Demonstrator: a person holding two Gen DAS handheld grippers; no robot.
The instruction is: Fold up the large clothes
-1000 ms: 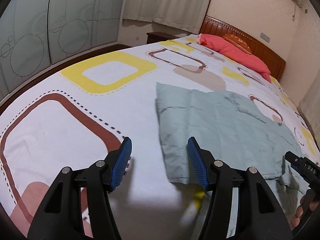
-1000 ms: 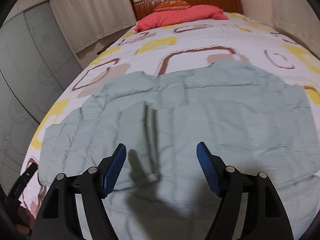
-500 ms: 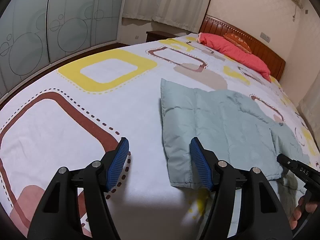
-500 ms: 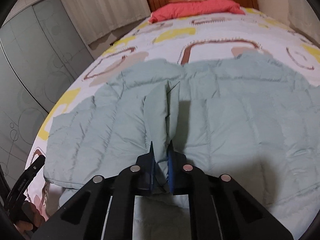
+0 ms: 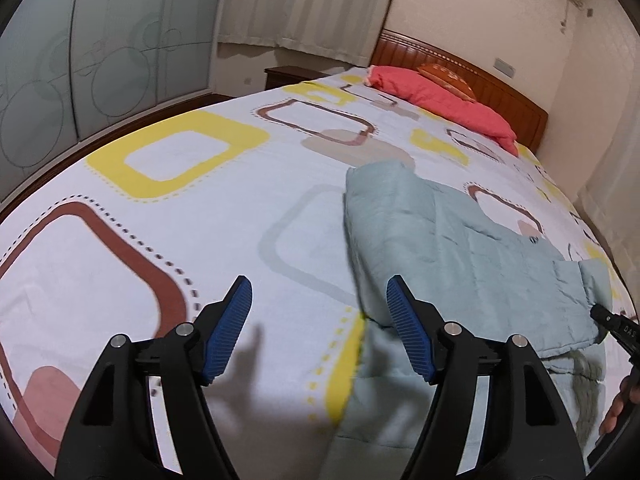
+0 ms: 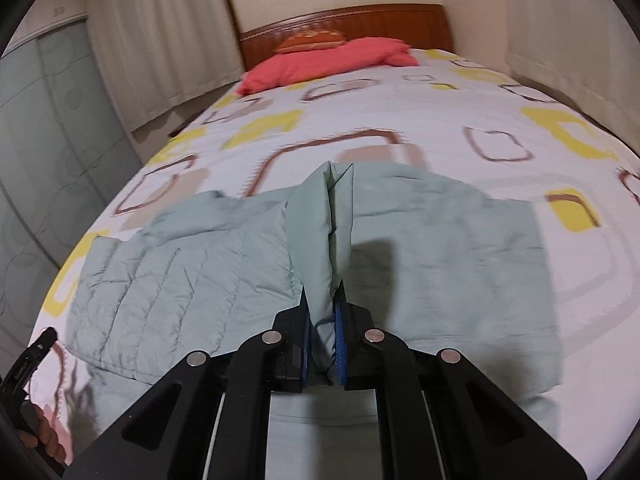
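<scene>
Your right tool (image 6: 322, 332) is clamped on a raised ridge of the one pale green quilted garment (image 6: 200, 276), which lies spread on the bed (image 5: 192, 200); pinching there likely lets you carry that layer over into a fold. Your left tool (image 5: 318, 312) stands wide open and holds nothing, hovering beside the garment's near corner. Count: one garment, two tools, one red pillow (image 5: 440, 106).

Pale sage-green quilted jacket (image 6: 192, 272) lies on a white bedsheet (image 5: 224, 200) printed with yellow, brown and grey rounded squares. Coral-red pillow (image 6: 320, 60) sits against the reddish-brown headboard (image 6: 380, 24); blue ribbed pads (image 5: 230, 332) on black hand-held grippers.
</scene>
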